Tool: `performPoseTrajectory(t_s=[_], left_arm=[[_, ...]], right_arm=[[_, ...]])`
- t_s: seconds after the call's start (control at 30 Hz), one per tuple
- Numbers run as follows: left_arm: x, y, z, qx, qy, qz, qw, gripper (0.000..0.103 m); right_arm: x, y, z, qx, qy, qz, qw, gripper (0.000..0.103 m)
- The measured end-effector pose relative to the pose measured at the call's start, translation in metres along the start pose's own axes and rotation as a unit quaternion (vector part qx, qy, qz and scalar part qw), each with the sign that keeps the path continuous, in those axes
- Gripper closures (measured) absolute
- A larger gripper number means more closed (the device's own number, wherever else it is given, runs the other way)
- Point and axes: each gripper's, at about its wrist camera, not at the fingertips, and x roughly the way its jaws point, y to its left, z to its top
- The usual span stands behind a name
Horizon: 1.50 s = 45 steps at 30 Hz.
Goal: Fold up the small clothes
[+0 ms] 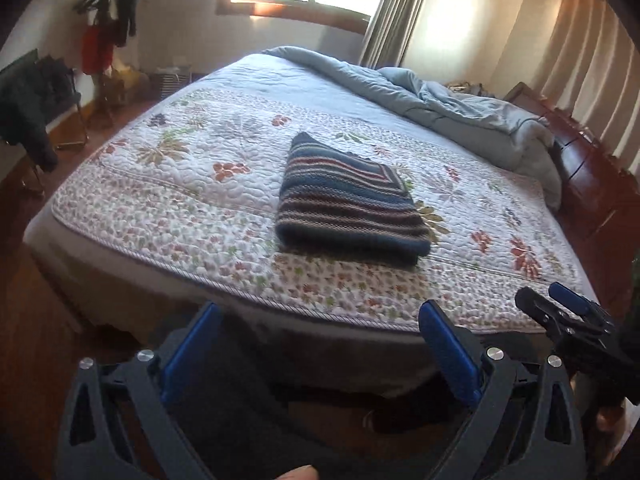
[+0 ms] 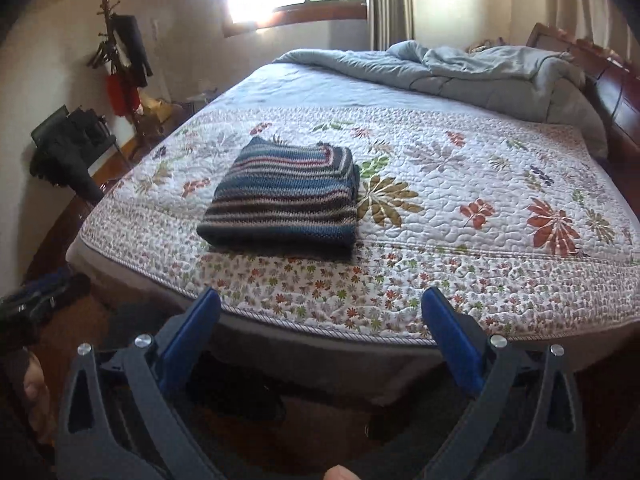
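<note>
A striped knit garment (image 1: 348,200), blue, brown and red, lies folded into a thick rectangle on the floral quilt (image 1: 180,184) near the bed's front edge; it also shows in the right wrist view (image 2: 284,196). My left gripper (image 1: 320,312) is open and empty, held back from the bed's edge, below the garment. My right gripper (image 2: 322,300) is open and empty, also off the bed's front edge, to the garment's right. The right gripper shows at the lower right of the left wrist view (image 1: 560,312).
A bunched blue-grey duvet (image 1: 460,112) lies at the head of the bed against a dark wooden headboard (image 1: 592,168). A coat rack (image 2: 120,60) and a chair with dark clothes (image 2: 68,148) stand at the left. Wooden floor (image 1: 36,328) surrounds the bed.
</note>
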Motion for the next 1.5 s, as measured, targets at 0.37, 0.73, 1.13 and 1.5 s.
performPoseTrajectory(t_s=[0.37,0.73,1.13,1.5], left_arm=[[-0.019,-0.022,-0.008,0.038,-0.018,0.014,0.999,0.004],[-0.01,-0.02,-0.003,0.027,-0.012,0.017,0.9994,0.004],[-0.01,-0.024,0.0,0.028,-0.022,0.021,0.9991,0.004],[-0.007,-0.026,0.007,0.032,-0.021,0.036,0.9986,0.004]], right_arm=[[-0.035,0.01,-0.001,-0.008,-0.033,-0.007,0.999,0.003],[-0.027,0.017,0.0,-0.023,-0.034,-0.015,0.999,0.003],[-0.014,0.019,-0.002,-0.02,-0.021,-0.001,1.0,0.003],[-0.004,0.012,0.002,-0.013,-0.016,-0.002,1.0,0.003]])
